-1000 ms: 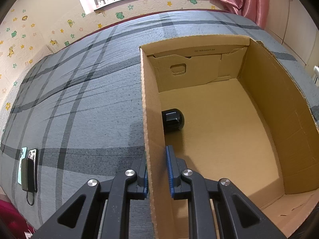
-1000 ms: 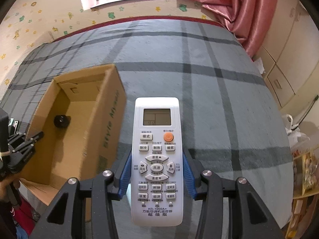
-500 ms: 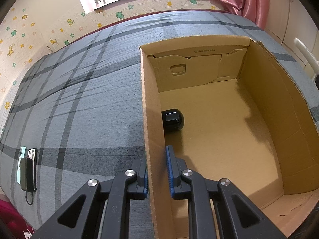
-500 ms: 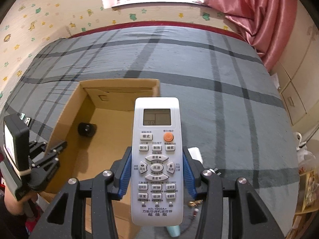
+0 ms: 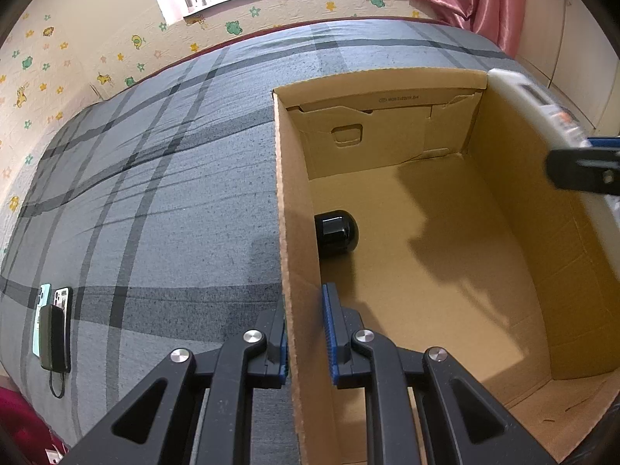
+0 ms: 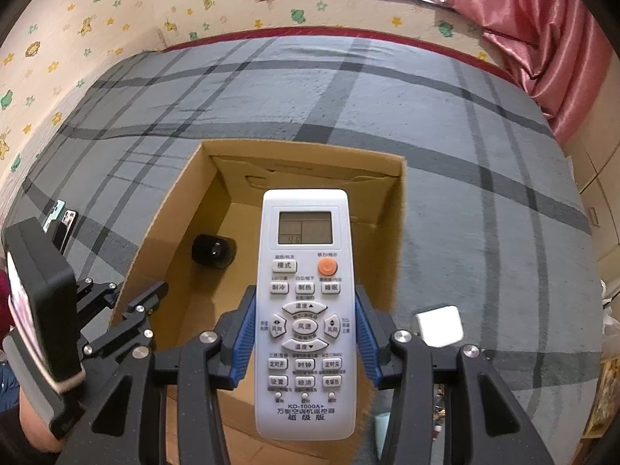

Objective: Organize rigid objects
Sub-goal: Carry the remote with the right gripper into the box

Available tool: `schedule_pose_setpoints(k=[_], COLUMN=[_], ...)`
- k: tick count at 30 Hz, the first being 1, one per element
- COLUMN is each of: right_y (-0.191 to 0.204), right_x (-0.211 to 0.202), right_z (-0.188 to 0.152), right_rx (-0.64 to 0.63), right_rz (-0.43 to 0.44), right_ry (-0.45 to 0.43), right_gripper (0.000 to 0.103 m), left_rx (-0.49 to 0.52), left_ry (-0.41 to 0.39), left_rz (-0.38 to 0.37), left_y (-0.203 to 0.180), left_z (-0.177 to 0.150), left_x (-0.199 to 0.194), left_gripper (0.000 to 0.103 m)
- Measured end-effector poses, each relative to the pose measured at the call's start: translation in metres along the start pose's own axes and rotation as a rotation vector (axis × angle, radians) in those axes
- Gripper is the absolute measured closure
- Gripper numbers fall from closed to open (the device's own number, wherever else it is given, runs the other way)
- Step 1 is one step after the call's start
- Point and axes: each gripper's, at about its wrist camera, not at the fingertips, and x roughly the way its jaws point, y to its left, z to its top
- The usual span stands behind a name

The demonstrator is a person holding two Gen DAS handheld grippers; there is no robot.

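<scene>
Clamping the long white plastic air-conditioner remote (image 6: 305,310) lengthwise, the right gripper (image 6: 305,333) hovers above the open brown cardboard box (image 6: 391,232), whose left wall the left gripper (image 5: 304,333) pinches.

the left wrist view is taken from low and close at the near left wall of the cardboard box (image 5: 288,232), facing along that wall into the box. the right wrist view is taken from higher, above the box's (image 6: 391,232) near end, angled down. the box interior, its black object (image 5: 336,231) (image 6: 214,250) and the plaid bedcover (image 5: 155,193) (image 6: 484,213) are shared.
</scene>
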Motion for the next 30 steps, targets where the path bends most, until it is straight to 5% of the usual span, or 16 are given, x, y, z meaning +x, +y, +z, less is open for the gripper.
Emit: schedule_pose_setpoints(k=[30], right_y=[0.028], right_x=[0.136], right_z=[0.005], right_rx=[0.005], right_rz=[0.105], right_ry=[0.362], right_gripper=[0.054], left_rx=[-0.008], left_ry=[-0.001], left_rz=[-0.008], left_y=[0.001], left_z=[-0.001], left_x=[0.001], left_gripper=[0.087])
